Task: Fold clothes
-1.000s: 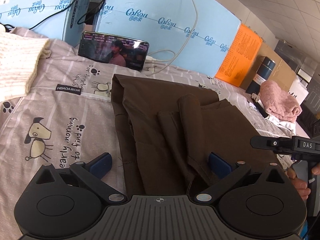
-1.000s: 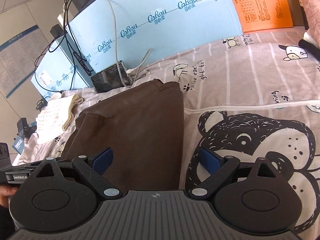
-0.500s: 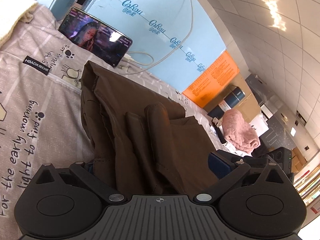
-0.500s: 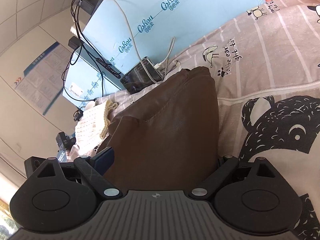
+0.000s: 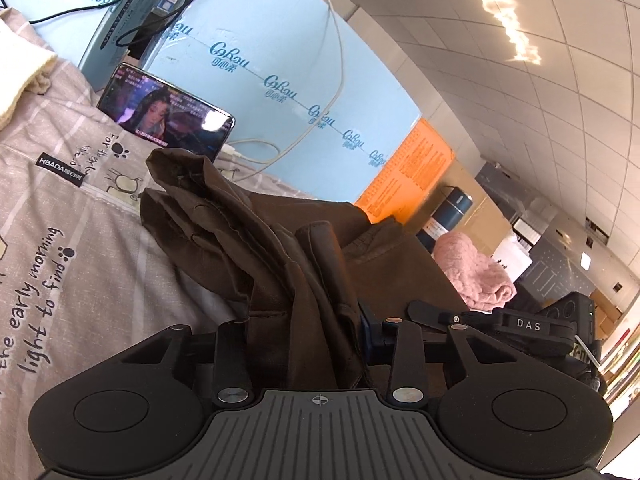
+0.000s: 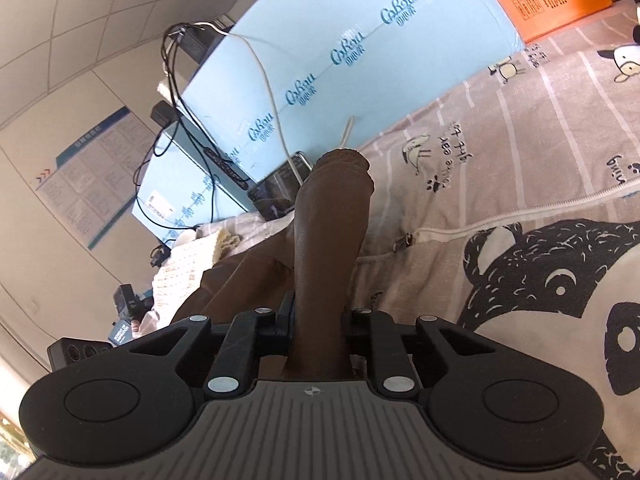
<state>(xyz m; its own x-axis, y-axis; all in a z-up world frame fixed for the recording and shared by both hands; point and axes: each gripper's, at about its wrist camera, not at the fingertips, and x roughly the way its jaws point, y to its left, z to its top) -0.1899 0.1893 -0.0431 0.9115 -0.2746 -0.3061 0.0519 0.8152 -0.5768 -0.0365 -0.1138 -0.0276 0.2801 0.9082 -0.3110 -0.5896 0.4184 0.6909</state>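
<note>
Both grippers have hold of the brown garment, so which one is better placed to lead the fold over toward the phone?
Probably the left gripper: its bunched part of the brown garment points toward the phone. The right gripper pinches a narrow ridge nearer the bare sheet.

The brown garment (image 5: 248, 240) is smooth matt woven cloth with stitched seams; the bed cover (image 5: 52, 216) is soft printed cotton-like cloth, matt; the pink towel (image 5: 472, 272) looks nubbly and fluffy; the phone (image 5: 166, 114) has a glossy glass screen; the left hand-held gripper (image 5: 304, 336) is matt black plastic with shiny metal pins.
</note>
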